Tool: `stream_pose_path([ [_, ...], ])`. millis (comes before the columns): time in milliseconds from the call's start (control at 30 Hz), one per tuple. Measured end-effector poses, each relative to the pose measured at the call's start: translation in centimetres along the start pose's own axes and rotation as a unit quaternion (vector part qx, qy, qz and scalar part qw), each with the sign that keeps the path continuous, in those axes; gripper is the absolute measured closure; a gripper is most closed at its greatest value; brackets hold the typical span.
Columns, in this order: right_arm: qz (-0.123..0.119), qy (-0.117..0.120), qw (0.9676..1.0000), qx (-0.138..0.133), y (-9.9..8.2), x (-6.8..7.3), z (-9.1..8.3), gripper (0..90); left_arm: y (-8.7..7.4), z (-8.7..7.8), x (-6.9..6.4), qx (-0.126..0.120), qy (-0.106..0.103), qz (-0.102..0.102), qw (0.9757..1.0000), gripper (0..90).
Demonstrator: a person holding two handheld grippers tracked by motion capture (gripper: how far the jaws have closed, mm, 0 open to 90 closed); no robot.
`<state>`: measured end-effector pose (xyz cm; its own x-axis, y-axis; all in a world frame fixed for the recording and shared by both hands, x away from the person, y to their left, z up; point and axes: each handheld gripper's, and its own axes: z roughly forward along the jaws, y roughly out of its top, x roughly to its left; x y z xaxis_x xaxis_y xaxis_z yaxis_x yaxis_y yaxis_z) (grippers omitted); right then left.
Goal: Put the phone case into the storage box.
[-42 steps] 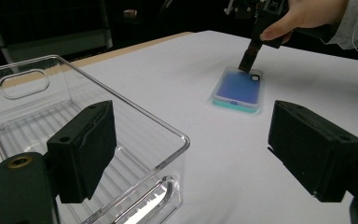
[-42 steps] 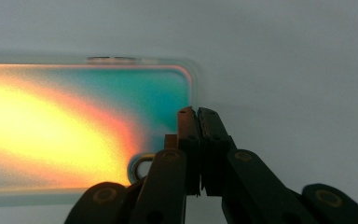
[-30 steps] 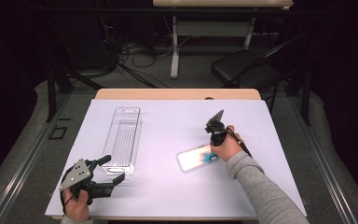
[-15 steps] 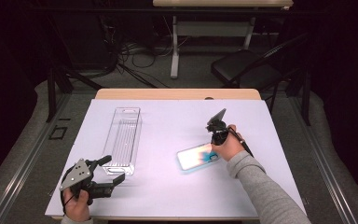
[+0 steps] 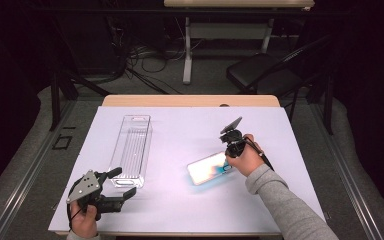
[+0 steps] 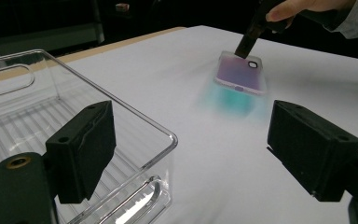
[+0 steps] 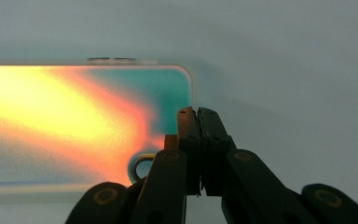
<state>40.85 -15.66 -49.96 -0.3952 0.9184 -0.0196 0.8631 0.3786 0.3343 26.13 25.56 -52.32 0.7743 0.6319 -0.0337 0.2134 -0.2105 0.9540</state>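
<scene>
The counter (image 5: pixel 180 210) carried a clear ribbed bin (image 5: pixel 131 150) just ahead of the left tongs (image 5: pixel 122 184), which stood released and empty. Beside the clenched right tongs (image 5: pixel 228 156), whose closed tips pressed on its near corner, lay the phone case (image 5: pixel 211 167), flat on the counter. It looked light, thin and somewhat flexible, probably slick; pinching a long edge should hold better than the face. Its iridescent back shifted from yellow-orange to teal, with a camera cutout (image 7: pixel 142 166).
</scene>
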Motion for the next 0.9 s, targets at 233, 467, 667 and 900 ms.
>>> stream_pose_path([
  [233,-0.033,-0.008,0.9990,-0.028,-0.5,1.0,-1.4,89.0,0.0,0.2,-0.1,0.005,-0.004,-0.003,1.0000,15.5],
  [467,-0.062,-0.031,0.9951,-0.070,-0.9,1.9,-2.3,88.9,0.0,0.3,-0.2,0.006,-0.001,-0.002,1.0000,15.5],
  [667,-0.082,-0.042,0.9900,-0.107,-1.2,2.5,-3.0,89.0,0.1,0.5,-0.4,0.011,-0.005,0.002,0.9999,15.5],
  [900,-0.097,-0.050,0.9814,-0.158,-1.8,3.3,-3.9,89.0,0.1,0.5,-0.5,0.012,-0.001,0.003,0.9999,15.5],
])
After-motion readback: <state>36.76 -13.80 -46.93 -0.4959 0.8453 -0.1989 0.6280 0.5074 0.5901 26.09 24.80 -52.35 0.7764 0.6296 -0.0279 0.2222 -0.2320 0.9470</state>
